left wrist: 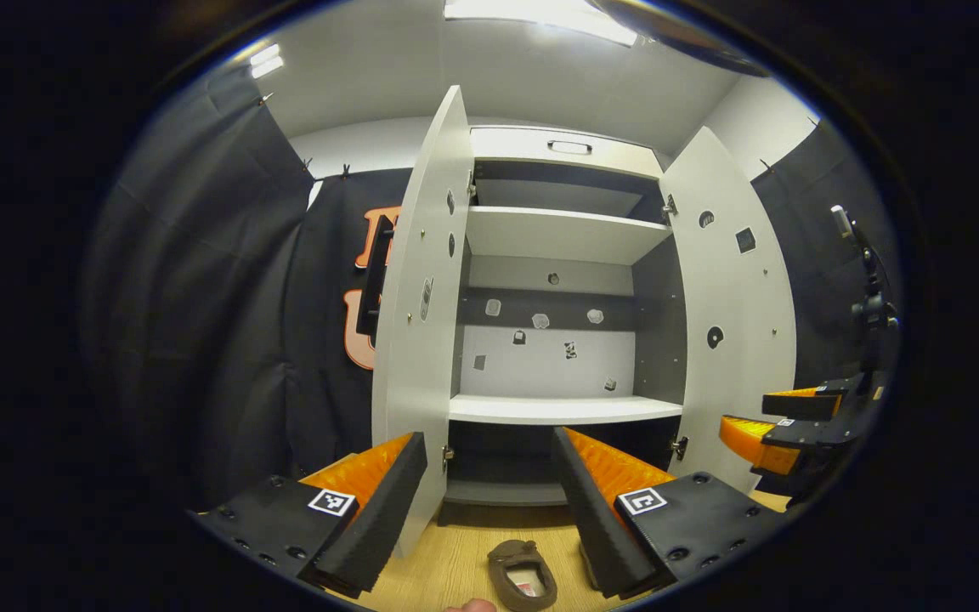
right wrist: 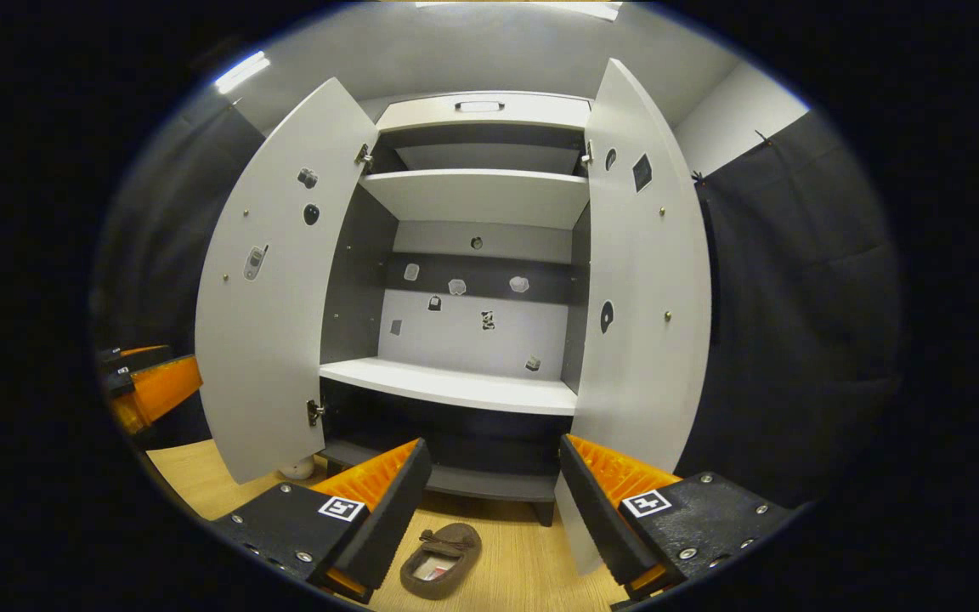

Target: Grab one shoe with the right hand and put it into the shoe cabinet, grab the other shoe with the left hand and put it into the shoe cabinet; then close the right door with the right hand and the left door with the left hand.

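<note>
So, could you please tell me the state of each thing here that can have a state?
Left door: open.
Right door: open.
Shoe cabinet: open, the shelves that show are bare.
Shoe: on the floor in front of the cabinet, not held.
Left gripper: open, holds nothing.
Right gripper: open, holds nothing.

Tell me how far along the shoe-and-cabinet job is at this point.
Nothing looks done yet. A brown shoe lies on the wooden floor before the cabinet, whose visible shelves hold no shoes. I cannot tell whether the shoe in the left gripper view is the same one. Both grippers, left and right, are open and hold nothing. The left door and right door stand open. All placing and closing remains.
</note>
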